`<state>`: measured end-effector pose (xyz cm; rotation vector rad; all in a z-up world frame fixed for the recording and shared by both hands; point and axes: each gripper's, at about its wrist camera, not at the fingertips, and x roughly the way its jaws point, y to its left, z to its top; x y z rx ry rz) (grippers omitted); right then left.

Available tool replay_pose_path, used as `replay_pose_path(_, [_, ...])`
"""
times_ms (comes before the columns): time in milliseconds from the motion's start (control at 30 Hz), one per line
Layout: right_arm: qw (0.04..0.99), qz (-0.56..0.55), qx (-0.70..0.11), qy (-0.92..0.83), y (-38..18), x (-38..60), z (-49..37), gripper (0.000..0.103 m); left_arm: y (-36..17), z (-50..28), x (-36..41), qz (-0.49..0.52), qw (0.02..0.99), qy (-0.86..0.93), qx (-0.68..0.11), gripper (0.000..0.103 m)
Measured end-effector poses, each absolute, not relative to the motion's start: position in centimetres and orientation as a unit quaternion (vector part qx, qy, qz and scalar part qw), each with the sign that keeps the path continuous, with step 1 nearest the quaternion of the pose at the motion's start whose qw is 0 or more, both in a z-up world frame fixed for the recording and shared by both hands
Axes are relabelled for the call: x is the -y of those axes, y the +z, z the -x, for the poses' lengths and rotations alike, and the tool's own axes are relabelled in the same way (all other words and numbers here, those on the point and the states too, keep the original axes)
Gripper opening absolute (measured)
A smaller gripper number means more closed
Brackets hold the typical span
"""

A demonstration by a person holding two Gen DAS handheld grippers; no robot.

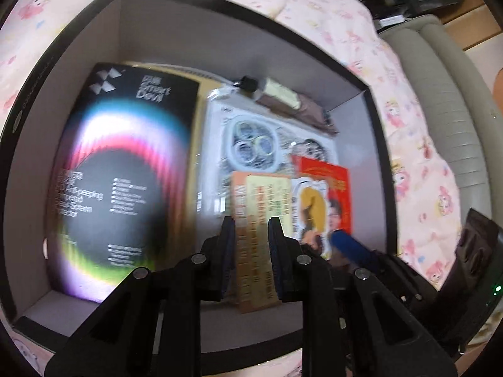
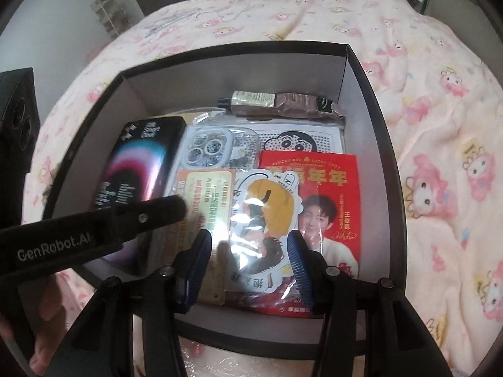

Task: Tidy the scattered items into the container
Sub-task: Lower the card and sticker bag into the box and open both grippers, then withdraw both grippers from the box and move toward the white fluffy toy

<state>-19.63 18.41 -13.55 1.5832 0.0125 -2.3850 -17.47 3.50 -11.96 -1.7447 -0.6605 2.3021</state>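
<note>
A black box (image 1: 220, 6) (image 2: 377, 119) with a grey inside stands on the bed. In it lie a black screen-protector pack (image 1: 125, 163) (image 2: 138, 172), a clear phone case (image 1: 251, 144) (image 2: 207, 147), a brown tube (image 1: 283, 97) (image 2: 276, 102), a yellow card (image 1: 261, 220) (image 2: 204, 201), a cartoon sticker (image 2: 261, 216) and a red envelope (image 1: 327, 182) (image 2: 333, 194). My left gripper (image 1: 251, 251) hangs over the yellow card, jaws slightly apart, holding nothing. My right gripper (image 2: 248, 260) is open above the sticker, empty. The left gripper's arm (image 2: 94, 229) crosses the right view.
A pink cartoon-print bedspread (image 2: 440, 157) surrounds the box. A grey padded headboard (image 1: 446, 100) lies to the right in the left wrist view. A black device (image 2: 19, 119) sits at the left edge of the right wrist view.
</note>
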Motion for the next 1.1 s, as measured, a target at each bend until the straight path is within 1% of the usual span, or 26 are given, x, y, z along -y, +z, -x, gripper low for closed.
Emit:
replay_pose_path(33, [0.138, -0.549, -0.005, -0.824, -13.7, -18.5, 19.6, 0.046, -11.8, 17.7, -3.7, 0.586, 0.087, 0.774, 0.222, 0.02])
replay_pose_path(67, [0.139, -0.551, -0.005, -0.822, -13.8, -18.6, 19.7, 0.046, -12.1, 17.8, -4.4, 0.585, 0.087, 0.775, 0.223, 0.024])
replay_pose_path(133, [0.141, -0.556, -0.002, -0.819, -13.9, -18.8, 19.8, 0.046, -12.4, 18.4, -4.7, 0.584, 0.087, 0.774, 0.229, 0.027])
replay_pose_path(300, [0.143, -0.558, 0.0, -0.817, -14.0, -18.7, 19.8, 0.046, -13.2, 19.7, -6.5, 0.593, 0.126, 0.754, 0.254, 0.027])
replay_pose_path(400, [0.143, -0.561, 0.002, -0.816, -14.1, -18.8, 19.9, 0.046, -13.2, 20.0, -7.5, 0.591, 0.133, 0.758, 0.242, 0.027])
replay_pose_path(467, [0.144, -0.561, 0.005, -0.815, -14.0, -18.8, 19.9, 0.046, -13.3, 20.2, -7.7, 0.593, 0.143, 0.752, 0.251, 0.027])
replay_pose_path(600, [0.15, -0.557, 0.021, -0.816, -13.8, -19.0, 19.8, 0.046, -12.1, 19.8, -7.4, 0.579, 0.129, 0.769, 0.237, 0.027])
replay_pose_path(667, [0.151, -0.559, 0.027, -0.815, -13.8, -19.1, 19.9, 0.046, -12.5, 19.9, -7.4, 0.59, 0.127, 0.762, 0.235, 0.027])
replay_pose_path(800, [0.142, -0.564, 0.016, -0.813, -14.1, -18.8, 20.0, 0.046, -13.7, 19.8, -7.2, 0.595, 0.163, 0.737, 0.276, 0.027])
replay_pose_path(900, [0.146, -0.564, 0.023, -0.812, -14.0, -19.0, 19.9, 0.047, -13.8, 19.8, -8.2, 0.592, 0.178, 0.737, 0.274, 0.027])
replay_pose_path(1100, [0.144, -0.56, 0.024, -0.815, -14.0, -19.0, 20.0, 0.047, -12.4, 18.9, -7.7, 0.569, 0.175, 0.757, 0.268, 0.028])
